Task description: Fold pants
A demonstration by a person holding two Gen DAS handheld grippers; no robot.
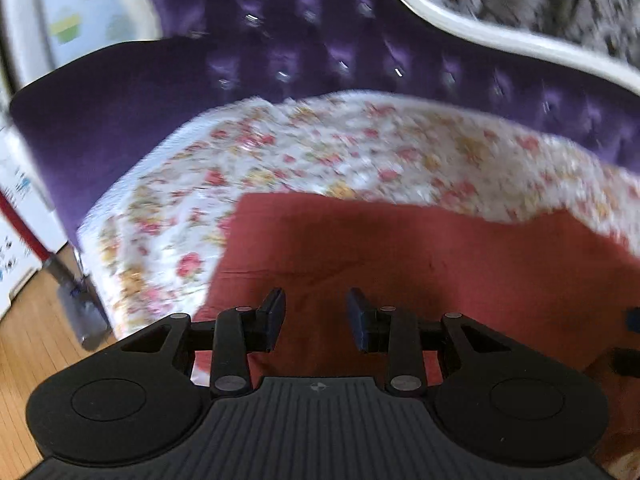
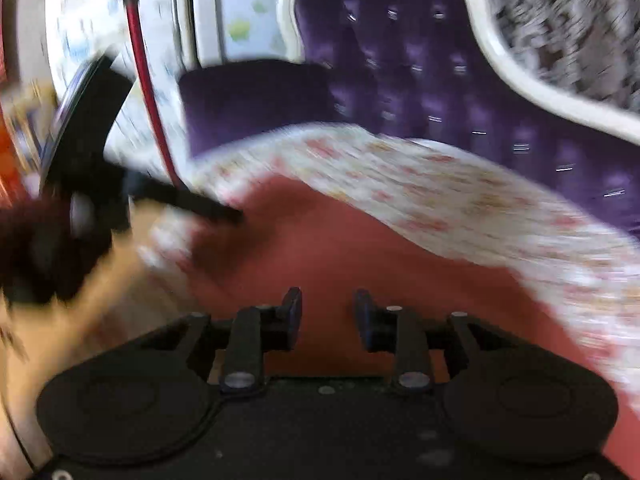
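The red pants [image 1: 420,252] lie spread flat on a floral sheet [image 1: 320,152] over a purple sofa seat. My left gripper [image 1: 316,312] is open and empty, its fingers hovering above the near part of the red cloth. In the right wrist view the pants [image 2: 340,248] fill the middle, blurred by motion. My right gripper [image 2: 328,316] is open and empty above the cloth. The left gripper [image 2: 80,184] shows at the left of that view as a dark blurred shape, its fingers reaching to the pants' left edge.
The tufted purple sofa back [image 1: 360,40] with a white frame [image 1: 460,20] rises behind the sheet. A purple armrest [image 1: 100,92] is on the left. Wooden floor [image 1: 32,340], a red-and-grey pole [image 1: 60,276] and white boxes [image 1: 16,216] lie at far left.
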